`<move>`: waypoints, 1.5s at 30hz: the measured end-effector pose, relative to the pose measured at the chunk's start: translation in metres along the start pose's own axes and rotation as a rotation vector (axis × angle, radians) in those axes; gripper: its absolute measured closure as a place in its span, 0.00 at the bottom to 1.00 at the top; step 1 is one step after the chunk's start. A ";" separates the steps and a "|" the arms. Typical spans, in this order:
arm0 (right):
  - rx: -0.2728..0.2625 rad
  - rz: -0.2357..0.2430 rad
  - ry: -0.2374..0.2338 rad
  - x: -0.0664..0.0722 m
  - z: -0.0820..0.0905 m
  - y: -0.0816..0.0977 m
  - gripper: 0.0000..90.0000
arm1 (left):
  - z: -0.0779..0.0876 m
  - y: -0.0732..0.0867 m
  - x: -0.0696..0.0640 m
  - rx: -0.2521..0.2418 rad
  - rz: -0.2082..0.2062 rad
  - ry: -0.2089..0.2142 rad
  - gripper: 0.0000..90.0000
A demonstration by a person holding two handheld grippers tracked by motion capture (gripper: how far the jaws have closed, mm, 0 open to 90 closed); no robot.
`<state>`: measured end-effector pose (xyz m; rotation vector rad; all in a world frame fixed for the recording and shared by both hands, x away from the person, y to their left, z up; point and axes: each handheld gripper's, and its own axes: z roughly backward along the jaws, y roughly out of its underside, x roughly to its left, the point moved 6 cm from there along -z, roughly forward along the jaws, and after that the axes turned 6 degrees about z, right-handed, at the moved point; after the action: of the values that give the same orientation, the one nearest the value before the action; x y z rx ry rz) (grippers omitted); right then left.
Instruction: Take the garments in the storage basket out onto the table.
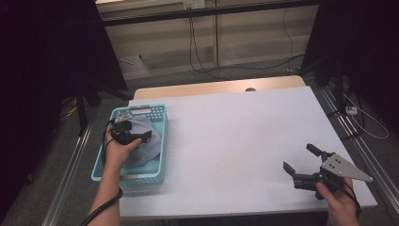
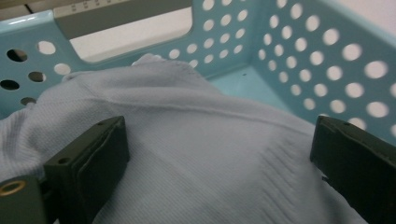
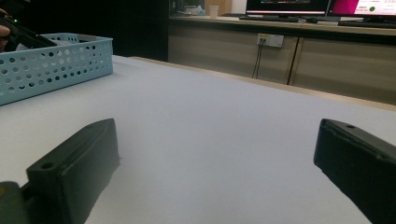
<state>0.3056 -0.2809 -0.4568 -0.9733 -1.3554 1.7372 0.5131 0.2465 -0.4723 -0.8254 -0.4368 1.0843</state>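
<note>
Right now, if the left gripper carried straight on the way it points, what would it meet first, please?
Most likely the grey cloth in the blue basket: the left gripper stands open with the fabric right between and ahead of its jaws.

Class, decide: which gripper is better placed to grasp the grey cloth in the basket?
Left. The left gripper hangs open over the grey cloth inside the blue basket; the right gripper is far across the table.

Looked like a lab or office. Monitors [image 3: 286,6] stood on a long counter [image 3: 280,25]; cables [image 1: 195,47] trailed over the floor. Tripod [image 1: 339,84] beside the table [image 1: 244,136].
</note>
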 end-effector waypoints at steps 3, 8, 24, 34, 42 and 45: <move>0.000 0.001 0.000 0.000 0.000 0.000 0.00 | -0.006 0.004 0.001 0.029 0.029 -0.003 0.03; 0.000 0.001 0.000 0.000 0.000 0.000 0.00 | -0.011 0.007 0.002 0.052 0.045 -0.014 0.03; 0.002 0.013 0.003 -0.001 0.003 0.000 0.00 | -0.017 0.014 0.002 0.079 0.078 -0.024 0.04; 0.002 0.013 -0.002 0.000 0.002 0.000 0.00 | -0.017 0.015 0.001 0.070 0.080 -0.033 0.04; 0.001 0.015 -0.004 0.000 0.003 0.000 0.00 | -0.019 0.015 0.000 0.080 0.099 -0.048 0.04; 0.000 0.014 -0.001 0.000 0.003 0.000 0.00 | -0.020 0.016 0.000 0.079 0.109 -0.055 0.05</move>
<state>0.3032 -0.2825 -0.4562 -0.9848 -1.3516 1.7485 0.5170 0.2426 -0.4972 -0.7579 -0.3955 1.2204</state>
